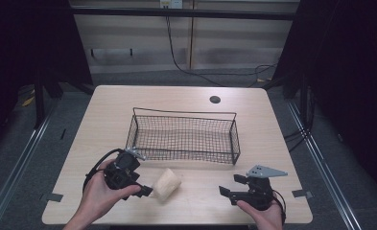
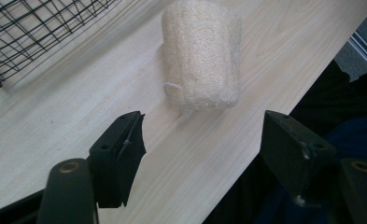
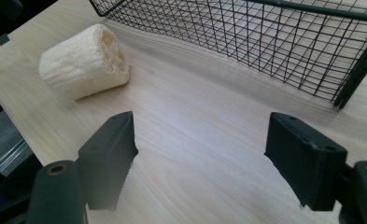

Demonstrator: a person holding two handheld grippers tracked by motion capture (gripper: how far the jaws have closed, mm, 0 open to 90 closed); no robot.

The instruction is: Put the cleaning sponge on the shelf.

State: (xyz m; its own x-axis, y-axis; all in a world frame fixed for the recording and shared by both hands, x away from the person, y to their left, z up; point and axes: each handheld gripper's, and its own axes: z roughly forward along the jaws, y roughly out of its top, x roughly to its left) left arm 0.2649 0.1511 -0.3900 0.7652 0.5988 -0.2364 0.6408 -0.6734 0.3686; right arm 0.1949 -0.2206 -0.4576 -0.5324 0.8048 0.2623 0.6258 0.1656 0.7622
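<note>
A pale, cylindrical loofah piece [image 1: 167,185] lies on its side on the wooden table [image 1: 186,98], in front of the black wire basket [image 1: 183,136]. My left gripper [image 1: 145,188] is just left of the loofah, pointing at it. In the left gripper view my gripper [image 2: 202,140] is open, and the loofah [image 2: 202,56] lies a short way beyond the jaws without touching them. My right gripper [image 1: 230,185] rests near the front right of the table. It [image 3: 202,149] is open over bare wood, with the loofah [image 3: 83,60] farther off to its left.
The basket [image 3: 265,42] holds nothing and stands mid-table; its near wall is close to both grippers. A dark round hole [image 1: 215,99] sits at the back of the table. The table's front edge runs right under the hands.
</note>
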